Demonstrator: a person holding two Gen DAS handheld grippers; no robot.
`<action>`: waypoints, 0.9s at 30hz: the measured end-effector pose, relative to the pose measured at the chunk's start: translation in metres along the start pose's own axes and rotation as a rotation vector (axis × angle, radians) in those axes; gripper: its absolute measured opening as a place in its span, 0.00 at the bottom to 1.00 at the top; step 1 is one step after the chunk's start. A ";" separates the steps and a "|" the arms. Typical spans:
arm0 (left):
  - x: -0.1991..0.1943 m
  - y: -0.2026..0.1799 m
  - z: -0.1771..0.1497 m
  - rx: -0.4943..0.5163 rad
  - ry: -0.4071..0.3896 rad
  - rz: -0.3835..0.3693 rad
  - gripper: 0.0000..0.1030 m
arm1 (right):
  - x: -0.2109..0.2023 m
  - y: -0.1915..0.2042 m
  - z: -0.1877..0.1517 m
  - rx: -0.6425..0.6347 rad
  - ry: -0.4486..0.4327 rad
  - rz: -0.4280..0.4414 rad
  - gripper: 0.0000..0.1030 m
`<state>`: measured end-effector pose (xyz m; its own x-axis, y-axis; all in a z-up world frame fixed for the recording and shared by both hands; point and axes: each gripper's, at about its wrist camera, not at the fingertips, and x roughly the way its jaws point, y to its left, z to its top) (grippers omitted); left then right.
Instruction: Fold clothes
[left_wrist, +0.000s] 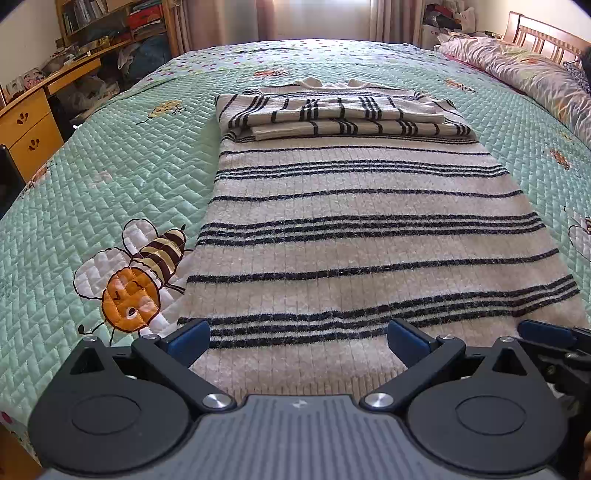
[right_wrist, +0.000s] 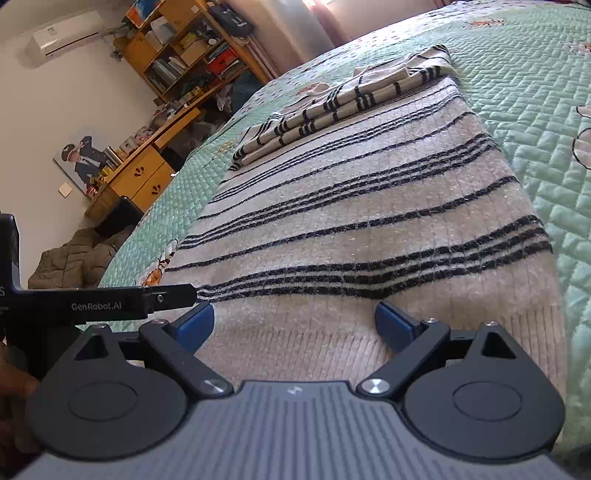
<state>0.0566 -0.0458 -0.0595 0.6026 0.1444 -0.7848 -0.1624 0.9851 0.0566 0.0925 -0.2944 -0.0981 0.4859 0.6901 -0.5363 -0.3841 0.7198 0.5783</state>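
Both grippers, left (left_wrist: 298, 336) and right (right_wrist: 294, 322), spread wide over sweater (left_wrist: 351, 236) hem, sleeves (left_wrist: 332, 114) folded across. Risk: shallow pinch slips, fold skews.

I count one striped sweater (left_wrist: 354, 229) lying on one green bed cover (left_wrist: 110, 184). Its two sleeves (left_wrist: 332, 118) are folded across the top. I hold two grippers, the left gripper (left_wrist: 298, 334) and the right gripper (right_wrist: 294, 323), each with two blue fingers (left_wrist: 190, 338) spread apart. I see one big bee (left_wrist: 136, 280) on the cover and maybe three or four small bugs farther off, too blurry to count well.
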 end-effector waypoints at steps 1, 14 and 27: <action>0.001 0.000 0.000 0.002 0.003 0.001 0.99 | -0.002 -0.001 0.001 0.014 -0.001 -0.001 0.92; 0.021 -0.005 -0.011 0.008 0.067 -0.003 0.99 | -0.027 -0.013 0.012 0.053 -0.070 -0.095 0.92; 0.029 0.002 -0.016 -0.010 0.064 -0.043 1.00 | -0.030 -0.038 0.002 0.110 -0.036 -0.096 0.76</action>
<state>0.0616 -0.0411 -0.0918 0.5581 0.0950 -0.8243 -0.1455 0.9892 0.0155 0.0936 -0.3429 -0.1027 0.5447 0.6139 -0.5713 -0.2473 0.7686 0.5900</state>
